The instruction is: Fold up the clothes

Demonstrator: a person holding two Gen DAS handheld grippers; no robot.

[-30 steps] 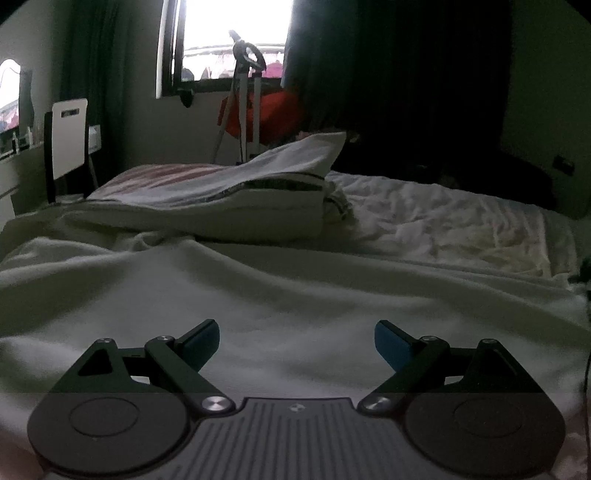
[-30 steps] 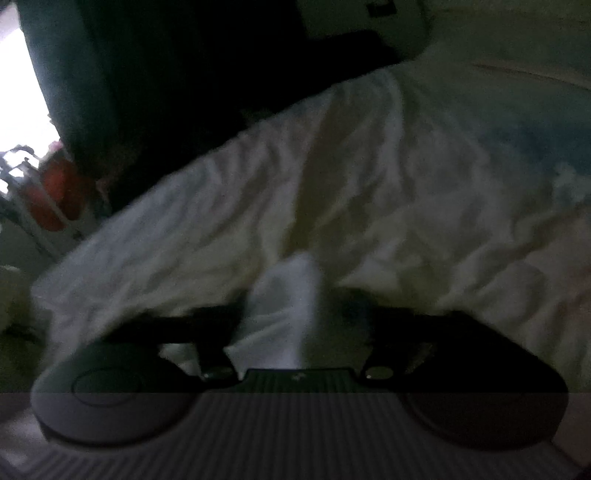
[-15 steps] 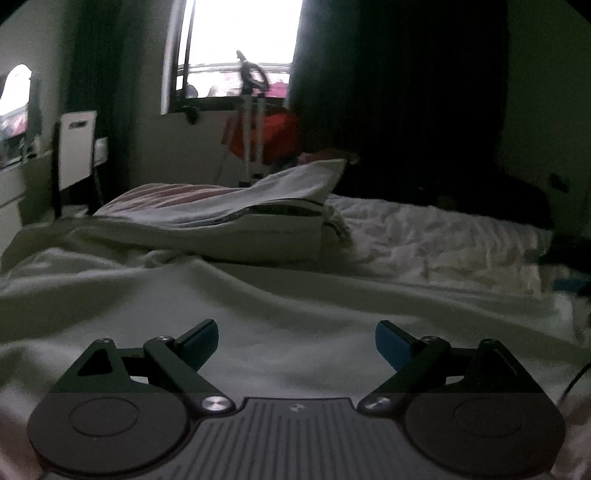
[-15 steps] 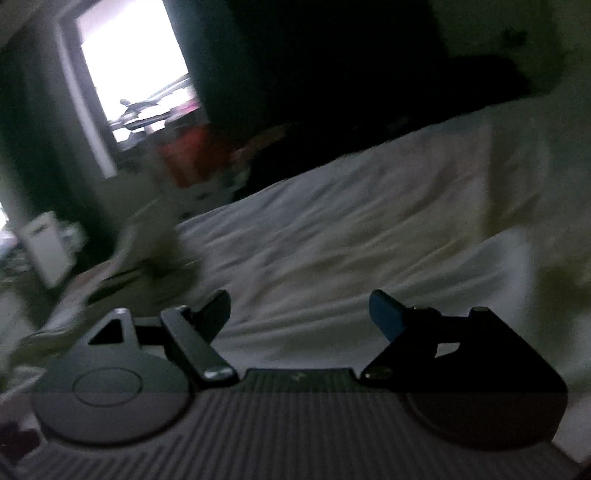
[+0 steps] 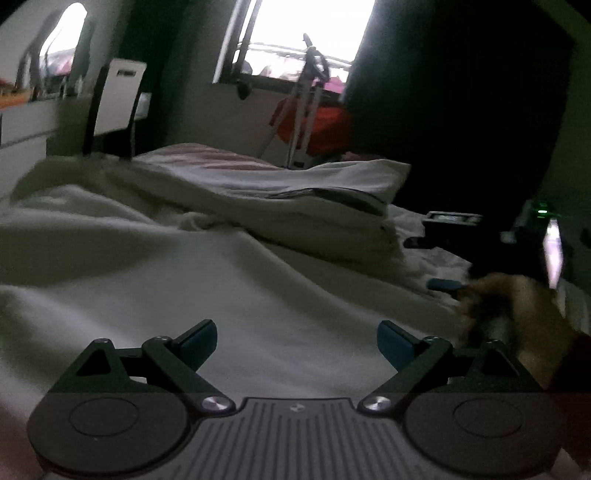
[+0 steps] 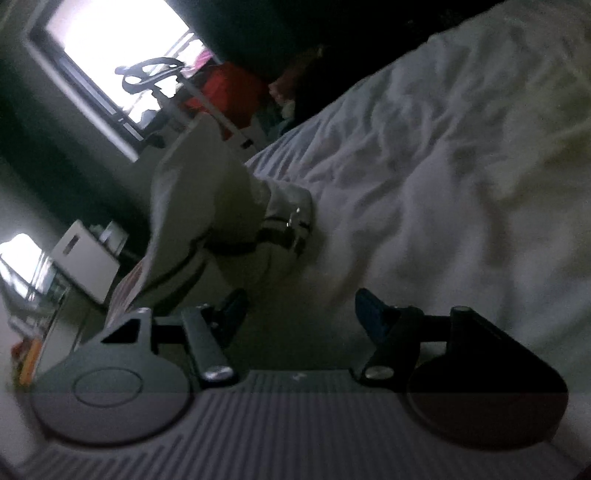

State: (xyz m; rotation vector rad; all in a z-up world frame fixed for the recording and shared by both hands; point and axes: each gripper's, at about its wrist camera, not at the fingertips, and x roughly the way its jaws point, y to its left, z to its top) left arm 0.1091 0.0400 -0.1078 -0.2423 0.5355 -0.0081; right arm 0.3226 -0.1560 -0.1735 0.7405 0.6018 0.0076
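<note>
Room dim; sole light a blown-out window [image 5: 295,33], glaring white, detail lost. Dark curtain [image 5: 454,103] sinks to black, bedding [image 5: 258,295] grey and grainy. Fisheye bending at edges; right wrist view tilted, motion-blurred; moving hand [image 5: 517,314] smeared.

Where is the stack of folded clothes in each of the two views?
Left wrist view: the stack of folded clothes lies on the bed, centre, slightly right.
Right wrist view: the stack stands left of centre, tilted with the picture.
Shared landmark: the bright window behind it.
</note>
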